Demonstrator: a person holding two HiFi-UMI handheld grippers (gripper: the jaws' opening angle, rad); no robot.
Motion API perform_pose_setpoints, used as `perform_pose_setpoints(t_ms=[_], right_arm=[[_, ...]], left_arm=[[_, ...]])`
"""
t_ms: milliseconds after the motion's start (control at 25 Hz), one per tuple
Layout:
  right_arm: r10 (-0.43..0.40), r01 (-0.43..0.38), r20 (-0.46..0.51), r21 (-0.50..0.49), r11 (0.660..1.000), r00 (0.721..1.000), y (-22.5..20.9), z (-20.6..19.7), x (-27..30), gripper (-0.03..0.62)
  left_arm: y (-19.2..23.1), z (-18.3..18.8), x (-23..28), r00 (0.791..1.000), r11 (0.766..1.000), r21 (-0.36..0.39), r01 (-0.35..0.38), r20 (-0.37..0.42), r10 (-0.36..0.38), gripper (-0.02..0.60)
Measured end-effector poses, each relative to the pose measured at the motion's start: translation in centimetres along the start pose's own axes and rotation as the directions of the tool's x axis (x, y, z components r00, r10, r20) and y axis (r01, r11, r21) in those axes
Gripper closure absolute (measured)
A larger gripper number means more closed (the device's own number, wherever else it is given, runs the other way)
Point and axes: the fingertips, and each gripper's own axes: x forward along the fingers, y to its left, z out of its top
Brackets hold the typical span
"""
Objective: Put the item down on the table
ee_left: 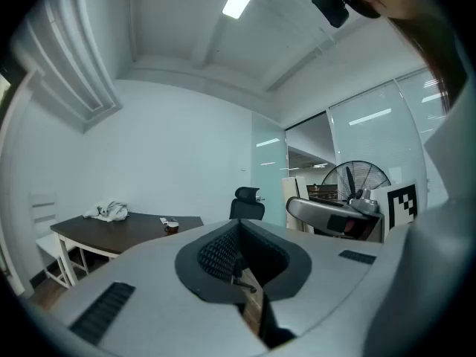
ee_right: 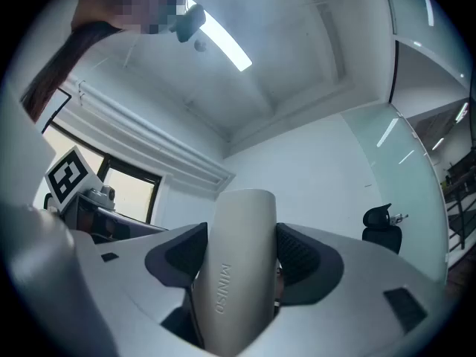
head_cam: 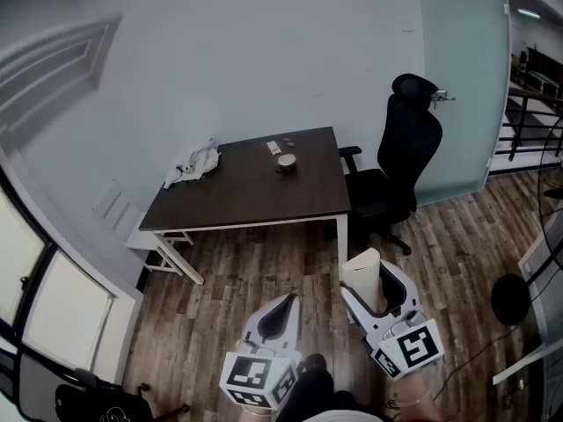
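Note:
A cream-white cylindrical item, with MINISO embossed on its side, stands upright between the dark pads of my right gripper, which is shut on it. In the head view the item and right gripper hang over the wooden floor, in front of the table's near right corner. My left gripper is beside it on the left, its jaws shut together and empty; the left gripper view shows its pads meeting with nothing between them. The dark brown table stands ahead against the wall.
On the table lie a crumpled white cloth, a small cup and a small flat object. A black office chair stands at the table's right end. A floor fan and glass partition are at the right.

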Motion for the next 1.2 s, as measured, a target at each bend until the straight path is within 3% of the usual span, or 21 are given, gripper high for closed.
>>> perform_pose_setpoints(t_ms=[280, 600, 1200], right_arm=[[0.000, -0.003, 0.042, 0.076, 0.997, 0.999, 0.2, 0.4, -0.6, 0.297], [-0.004, 0.004, 0.031, 0.022, 1.000, 1.000, -0.9, -0.1, 1.0, 0.298], [-0.038, 0.037, 0.017, 0.046, 0.998, 0.999, -5.0, -3.1, 11.8, 0.301]], left_arm=[[-0.8, 0.2, -0.4, 1.000, 1.000, 0.005, 0.017, 0.010, -0.017, 0.563], [-0.1, 0.4, 1.9, 0.999, 0.999, 0.007, 0.046, 0.013, -0.046, 0.563], [8.5, 0.6, 10.6, 0.998, 0.997, -0.012, 0.070, -0.005, -0.070, 0.563]])
